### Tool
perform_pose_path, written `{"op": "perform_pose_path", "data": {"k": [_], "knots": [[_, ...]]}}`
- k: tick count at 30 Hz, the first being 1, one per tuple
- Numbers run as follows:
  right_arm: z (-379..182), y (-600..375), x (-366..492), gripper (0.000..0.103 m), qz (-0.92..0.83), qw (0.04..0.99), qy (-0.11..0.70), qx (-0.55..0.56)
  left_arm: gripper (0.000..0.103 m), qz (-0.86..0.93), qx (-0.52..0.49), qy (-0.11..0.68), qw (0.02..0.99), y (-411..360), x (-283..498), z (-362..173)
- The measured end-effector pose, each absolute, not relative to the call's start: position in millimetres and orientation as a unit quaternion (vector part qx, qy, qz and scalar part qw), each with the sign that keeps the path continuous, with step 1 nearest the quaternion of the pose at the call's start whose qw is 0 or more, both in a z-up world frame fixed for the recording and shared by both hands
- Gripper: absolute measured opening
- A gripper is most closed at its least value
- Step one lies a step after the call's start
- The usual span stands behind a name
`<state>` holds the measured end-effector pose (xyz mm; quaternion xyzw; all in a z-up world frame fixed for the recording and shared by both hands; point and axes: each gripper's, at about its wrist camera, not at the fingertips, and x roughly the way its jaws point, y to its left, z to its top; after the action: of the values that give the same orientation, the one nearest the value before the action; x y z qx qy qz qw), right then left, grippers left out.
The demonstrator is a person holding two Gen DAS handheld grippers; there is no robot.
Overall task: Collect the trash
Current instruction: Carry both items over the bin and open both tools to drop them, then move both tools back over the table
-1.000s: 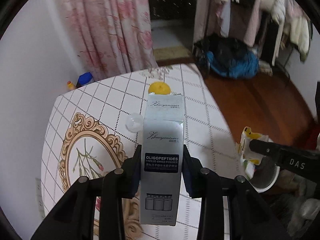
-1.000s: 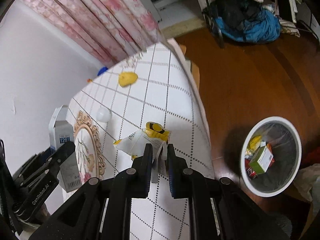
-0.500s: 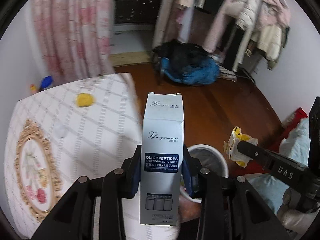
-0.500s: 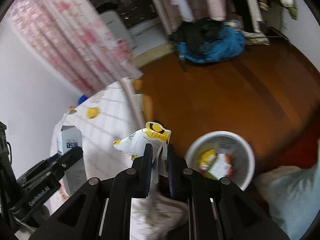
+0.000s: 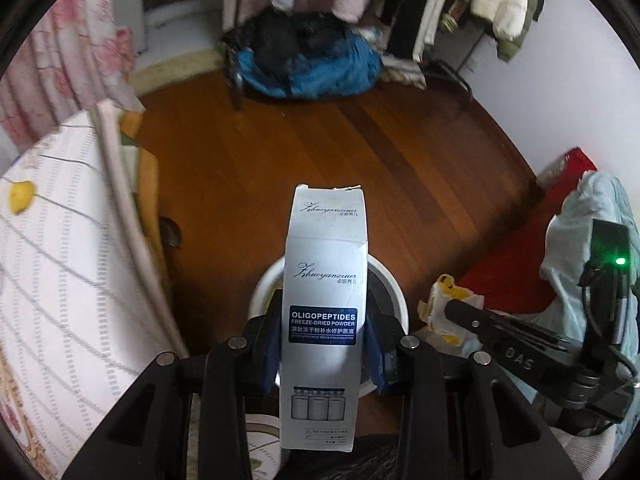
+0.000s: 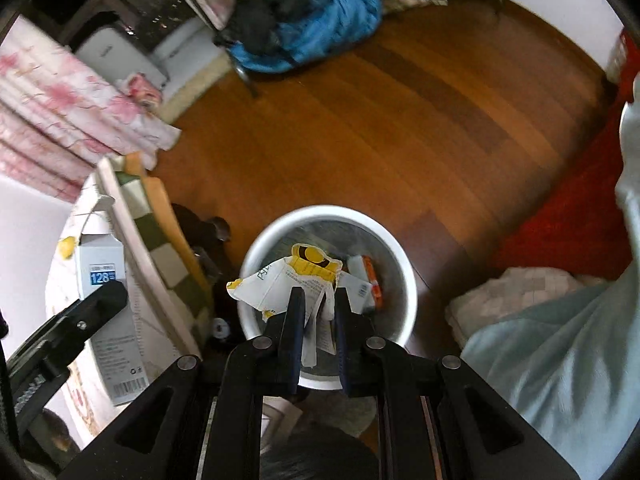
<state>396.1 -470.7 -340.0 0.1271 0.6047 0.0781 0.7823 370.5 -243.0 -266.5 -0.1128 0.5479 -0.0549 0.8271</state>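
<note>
The tall grey box (image 5: 323,320) is clamped between the jaws of the left tool (image 5: 323,344), upright, above the white bin (image 6: 406,276) on the wooden floor (image 6: 400,120). The crumpled yellow-and-white wrapper (image 6: 296,280) is pinched in the nearly closed right tool (image 6: 316,328), directly over the bin opening. A miss is possible: the long box can tip on the rim and fall beside the bench edge (image 5: 120,200), and the light wrapper can cling to a jaw or drift outside the bin.
</note>
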Motion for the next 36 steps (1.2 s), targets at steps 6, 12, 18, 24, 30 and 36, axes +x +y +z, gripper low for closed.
{"op": "perform_pose_path", "data": {"k": [6, 12, 18, 24, 30, 36], "knots": [[-380.8, -480.3, 406.8, 0.017, 0.077, 0.757, 0.634, 0.141, 0.034, -0.078, -0.117, 0.586, 0.798, -259.0, 381.5, -290.8], [-394.4, -476.3, 406.7, 0.069, 0.060, 0.747, 0.650, 0.127, 0.081, -0.063, -0.105, 0.586, 0.801, -262.4, 379.0, -291.7], [-392.6, -470.5, 399.7, 0.102, 0.044, 0.748, 0.655, 0.095, 0.099, -0.045, -0.073, 0.586, 0.806, -265.0, 374.8, -293.3], [-381.3, -467.5, 394.2, 0.102, 0.036, 0.755, 0.650, 0.079, 0.100, -0.035, -0.066, 0.582, 0.809, -261.5, 371.4, -291.6], [-364.6, -466.8, 387.2, 0.102, 0.035, 0.764, 0.641, 0.068, 0.100, -0.027, -0.061, 0.574, 0.816, -258.9, 370.1, -281.0], [-339.2, -466.5, 377.5, 0.102, 0.040, 0.776, 0.627, 0.060, 0.100, -0.019, -0.052, 0.563, 0.825, -257.7, 362.0, -264.1]]}}
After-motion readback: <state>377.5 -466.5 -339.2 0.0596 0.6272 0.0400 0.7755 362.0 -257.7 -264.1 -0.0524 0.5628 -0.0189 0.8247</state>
